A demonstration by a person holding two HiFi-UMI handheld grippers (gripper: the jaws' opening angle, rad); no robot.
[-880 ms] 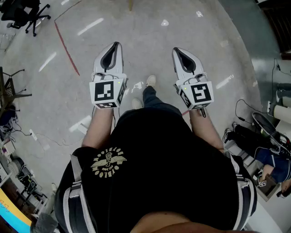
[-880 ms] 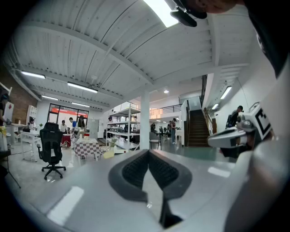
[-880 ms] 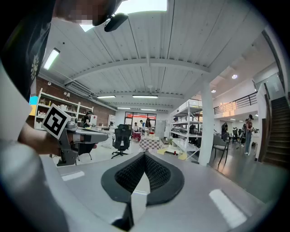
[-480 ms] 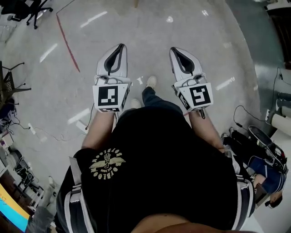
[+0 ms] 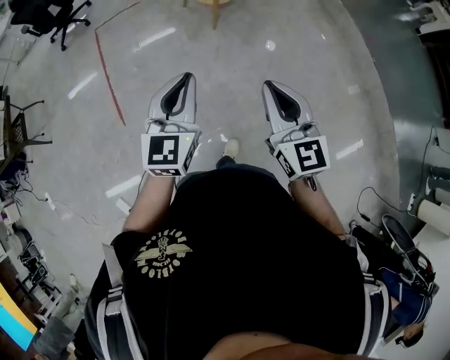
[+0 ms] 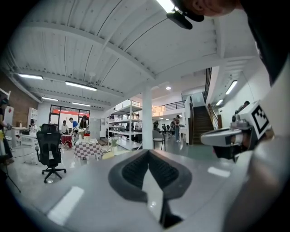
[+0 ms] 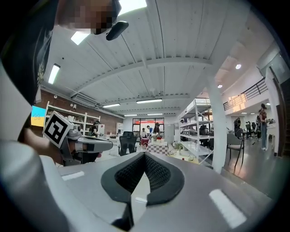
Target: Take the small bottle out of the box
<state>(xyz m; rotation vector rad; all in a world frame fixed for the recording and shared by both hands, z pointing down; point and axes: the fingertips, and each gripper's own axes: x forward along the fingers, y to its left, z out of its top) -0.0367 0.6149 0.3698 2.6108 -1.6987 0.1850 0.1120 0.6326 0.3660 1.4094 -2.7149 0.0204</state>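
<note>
Left claw [image 5: 185, 74] and right claw [image 5: 266, 84], both clenched and empty, point forward side by side over the floor [image 5: 316, 63], flanking the shoe [image 5: 230, 148]

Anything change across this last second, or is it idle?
The person walked forward: the red floor line slid down the head view and wooden furniture came in at the top edge. The left gripper and right gripper stayed shut, empty, held out ahead.
</note>
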